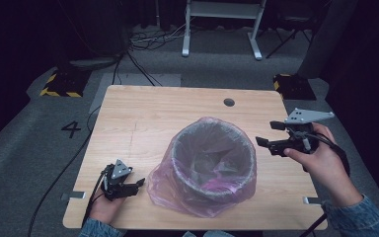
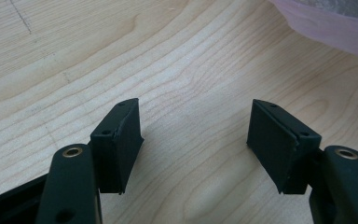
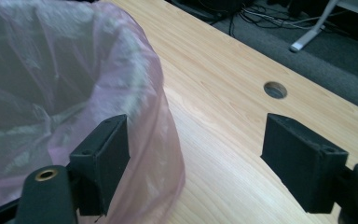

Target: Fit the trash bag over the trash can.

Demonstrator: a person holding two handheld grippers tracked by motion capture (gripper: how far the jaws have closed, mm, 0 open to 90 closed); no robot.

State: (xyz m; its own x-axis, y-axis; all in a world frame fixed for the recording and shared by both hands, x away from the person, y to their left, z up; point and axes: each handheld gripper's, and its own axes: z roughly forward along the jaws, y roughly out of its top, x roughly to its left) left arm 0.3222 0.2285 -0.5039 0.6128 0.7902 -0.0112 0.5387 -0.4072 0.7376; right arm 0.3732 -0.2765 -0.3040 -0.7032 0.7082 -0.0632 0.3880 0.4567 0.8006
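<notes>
Honestly the trick now is getting a clean bite on the bag's edge without shoving the bin around. Starting at the fingers: the right gripper (image 1: 270, 134) has its jaws spread wide with nothing between them, sitting just off the bin's rim at about 3 o'clock; in the right gripper view one pad (image 3: 103, 156) is right up against the pink film while the other (image 3: 303, 161) hangs over bare wood. I'd bring it in so the folded-over plastic slides between the pads, then pinch only the film, not the rim. The left gripper (image 1: 137, 184) is open too, nothing in it, low over the table (image 1: 138, 113) at roughly 8 o'clock from the bin, just beside the loose skirt of the pink bag (image 1: 160, 190). The wastebasket (image 1: 212, 165) sits mid-table with the bag draped over its rim and bunched at the base. Pose-wise, the right hand (image 1: 321, 160) is raised, wrist level, jaws pointing toward 9 o'clock; the left hand (image 1: 103, 207) rests near the table's near edge, jaws pointing to 3 o'clock.
</notes>
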